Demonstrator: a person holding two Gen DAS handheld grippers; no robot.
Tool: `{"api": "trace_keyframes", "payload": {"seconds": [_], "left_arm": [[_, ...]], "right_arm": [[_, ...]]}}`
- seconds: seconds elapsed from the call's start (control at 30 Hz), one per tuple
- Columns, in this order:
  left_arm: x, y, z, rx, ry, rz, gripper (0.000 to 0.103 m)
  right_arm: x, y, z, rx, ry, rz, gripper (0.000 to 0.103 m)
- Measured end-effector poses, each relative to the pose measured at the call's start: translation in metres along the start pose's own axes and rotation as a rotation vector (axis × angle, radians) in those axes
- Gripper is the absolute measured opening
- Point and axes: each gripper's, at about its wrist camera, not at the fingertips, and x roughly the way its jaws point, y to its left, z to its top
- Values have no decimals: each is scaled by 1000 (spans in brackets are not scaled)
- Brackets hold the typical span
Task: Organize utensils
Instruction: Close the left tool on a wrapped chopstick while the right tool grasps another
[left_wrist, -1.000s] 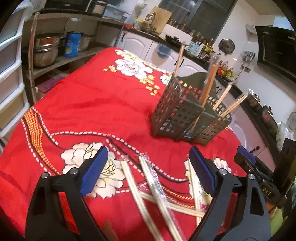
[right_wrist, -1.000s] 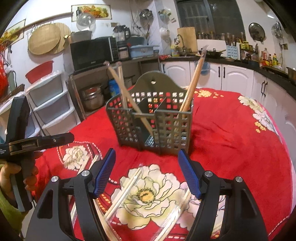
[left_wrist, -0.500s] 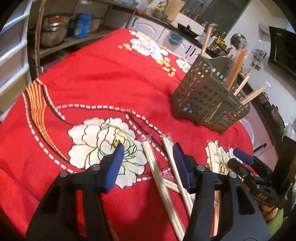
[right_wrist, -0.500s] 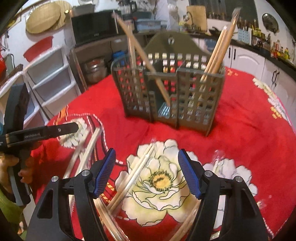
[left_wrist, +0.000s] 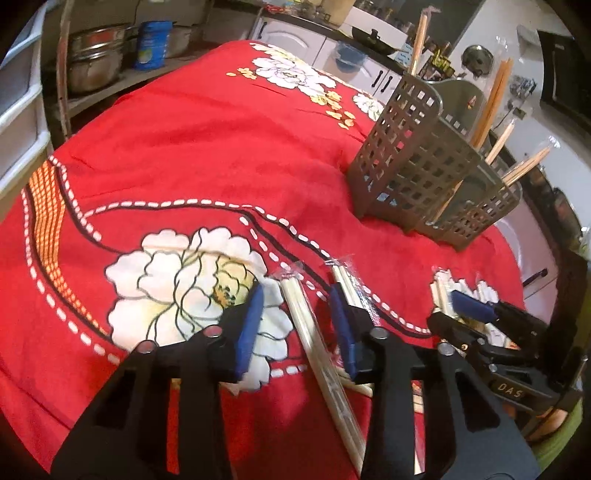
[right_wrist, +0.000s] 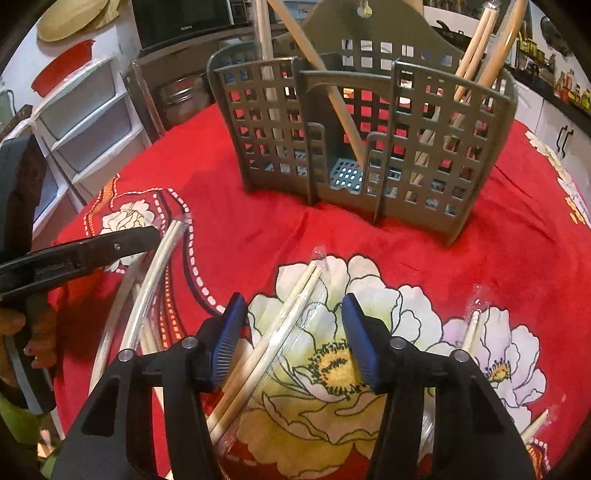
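Note:
A grey slotted utensil caddy (left_wrist: 417, 173) (right_wrist: 369, 147) stands on the red cloth with several chopsticks upright in it. Several plastic-wrapped chopstick pairs lie loose in front of it. My left gripper (left_wrist: 297, 321) hangs low over the cloth, its jaws closing around one wrapped pair (left_wrist: 301, 314); the blue pads do not touch it. A second pair (left_wrist: 351, 288) lies just outside its right finger. My right gripper (right_wrist: 295, 332) is also closing, with another wrapped pair (right_wrist: 284, 325) between its pads, untouched. The right gripper (left_wrist: 472, 310) shows at the left wrist view's right side.
A red floral tablecloth (left_wrist: 221, 147) covers the round table. More wrapped chopsticks lie at the left (right_wrist: 159, 266) and right (right_wrist: 472, 325). Beyond the table edge are a shelf with steel pots (left_wrist: 92, 62), plastic drawers (right_wrist: 85, 103) and white cabinets (right_wrist: 554, 122).
Both grippers have sunk toward the cloth and tipped downward. The left jaws have narrowed a lot around one wrapped pair. The right jaws have narrowed in the last half second over another pair.

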Motion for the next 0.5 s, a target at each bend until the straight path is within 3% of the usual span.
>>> {"api": "trace_keyframes", "payload": {"seconds": [0.3,0.5], "left_arm": [[10,3,10,8,6,9,8],[7,2,13,4,-7,-20,5]], "right_arm": [[16,6,17,-19,22,-29,45],[17,0,20,-14,15,-36,24]]}}
